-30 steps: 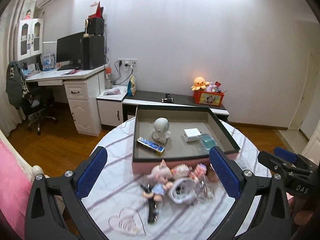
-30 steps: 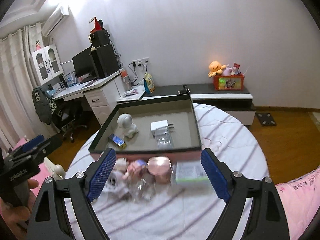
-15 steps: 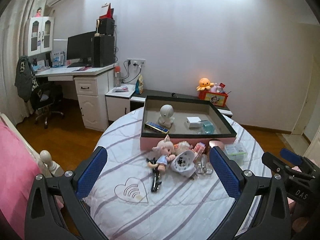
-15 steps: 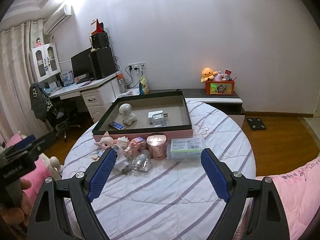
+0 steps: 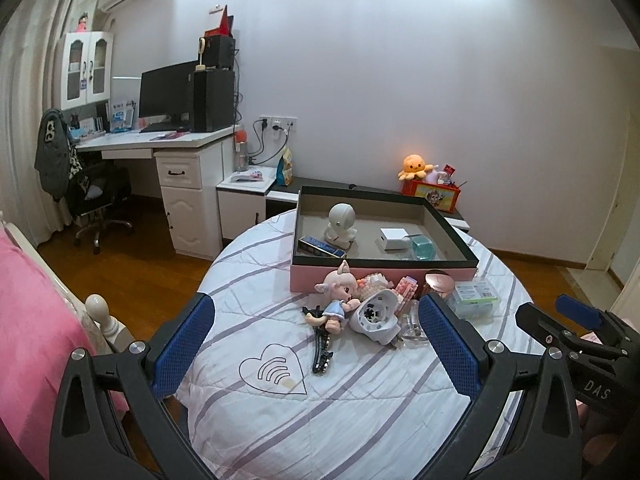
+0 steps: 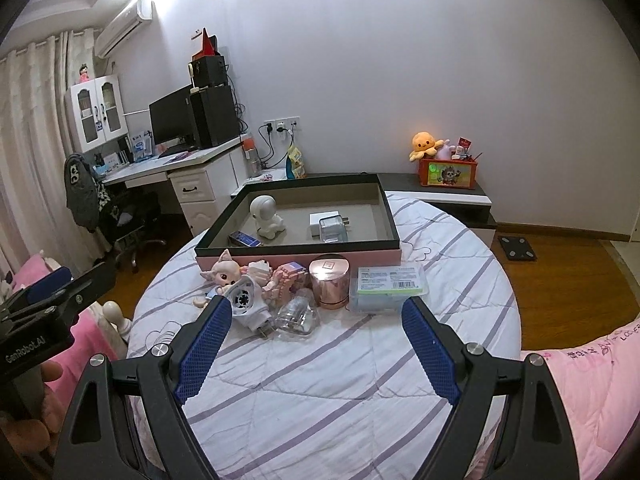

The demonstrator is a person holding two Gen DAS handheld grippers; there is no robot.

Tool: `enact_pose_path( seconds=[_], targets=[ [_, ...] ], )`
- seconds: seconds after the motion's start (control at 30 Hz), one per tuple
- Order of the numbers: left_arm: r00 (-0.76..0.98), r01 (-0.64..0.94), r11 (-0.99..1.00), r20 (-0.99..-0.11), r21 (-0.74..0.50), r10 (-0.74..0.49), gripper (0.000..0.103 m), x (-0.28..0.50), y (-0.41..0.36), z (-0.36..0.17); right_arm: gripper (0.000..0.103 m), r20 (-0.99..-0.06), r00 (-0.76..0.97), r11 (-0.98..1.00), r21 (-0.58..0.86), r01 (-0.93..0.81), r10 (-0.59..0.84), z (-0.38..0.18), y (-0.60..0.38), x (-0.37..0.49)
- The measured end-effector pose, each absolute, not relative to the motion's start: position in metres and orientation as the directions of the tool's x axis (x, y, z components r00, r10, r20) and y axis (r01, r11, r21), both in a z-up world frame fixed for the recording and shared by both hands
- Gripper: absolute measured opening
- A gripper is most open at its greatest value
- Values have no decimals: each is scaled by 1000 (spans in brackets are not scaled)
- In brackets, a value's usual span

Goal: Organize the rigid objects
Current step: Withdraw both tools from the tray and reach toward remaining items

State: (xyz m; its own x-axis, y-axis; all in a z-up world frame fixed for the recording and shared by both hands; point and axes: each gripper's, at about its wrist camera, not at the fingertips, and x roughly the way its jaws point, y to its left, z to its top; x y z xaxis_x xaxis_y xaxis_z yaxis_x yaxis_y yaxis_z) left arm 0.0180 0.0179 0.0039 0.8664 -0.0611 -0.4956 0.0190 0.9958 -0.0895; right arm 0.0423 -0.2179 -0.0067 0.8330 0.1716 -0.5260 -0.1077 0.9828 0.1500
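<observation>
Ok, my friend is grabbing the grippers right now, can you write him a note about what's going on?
Left gripper: open, empty, held back over the near part of the table.
Right gripper: open, empty, held back too.
Done: the box already holds a white robot figure, a white charger, a clear cube and a blue packet.
Left: the doll, white plug-in device, pink block toys, glass bottle, rose-gold jar, clear case and black hair clip lie in front of the box.
</observation>
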Motion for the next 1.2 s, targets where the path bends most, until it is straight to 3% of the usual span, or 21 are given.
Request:
enact_pose_path(
  seconds=[0.57,1.2],
  targets=[
    [860,16,997,-507,-78,-54,103,18,19,-3,88,-539,827,984,155,-92,162,-14,-227,48],
    [750,29,998,-658,-61,-62,103,61,24,-78,88,-625,771,987,159,-33,126,-49,-240,79]
  ],
)
